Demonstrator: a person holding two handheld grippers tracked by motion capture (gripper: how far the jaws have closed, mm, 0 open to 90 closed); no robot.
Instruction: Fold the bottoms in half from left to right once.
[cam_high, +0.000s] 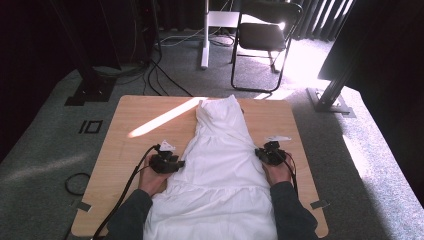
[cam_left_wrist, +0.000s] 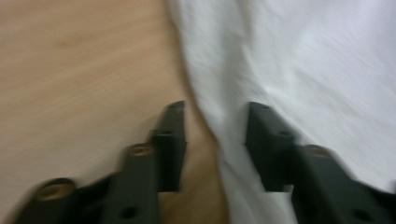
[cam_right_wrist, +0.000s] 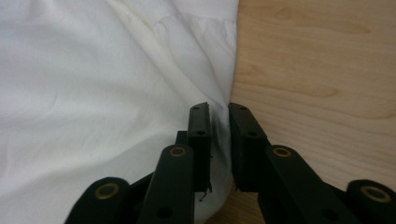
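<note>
White dress (cam_high: 220, 165) laid flat on the wooden table (cam_high: 135, 145), bodice toward the far edge, skirt toward you. Its long axis runs from you straight away across the table, and both of your grippers meet it at the waist, one on each side edge.

Your left gripper (cam_high: 172, 162) sits at the dress's left edge. In the left gripper view its jaws stand spread, one over bare wood and the other over cloth, with the hem edge (cam_left_wrist: 210, 121) running between them; the pads are not pressing on it.

Your right gripper (cam_high: 264, 154) sits at the right edge. In the right gripper view its jaws are drawn nearly together with a fold of the dress edge (cam_right_wrist: 219, 116) between them, apparently a pinch on the fabric.

The relation that governs the next move: each edge lies inward of its hand, toward the table's centreline, and both hands are level with one another across the garment. The right side seems secured; the left likely needs to close before any lift or fold along the long axis.
</note>
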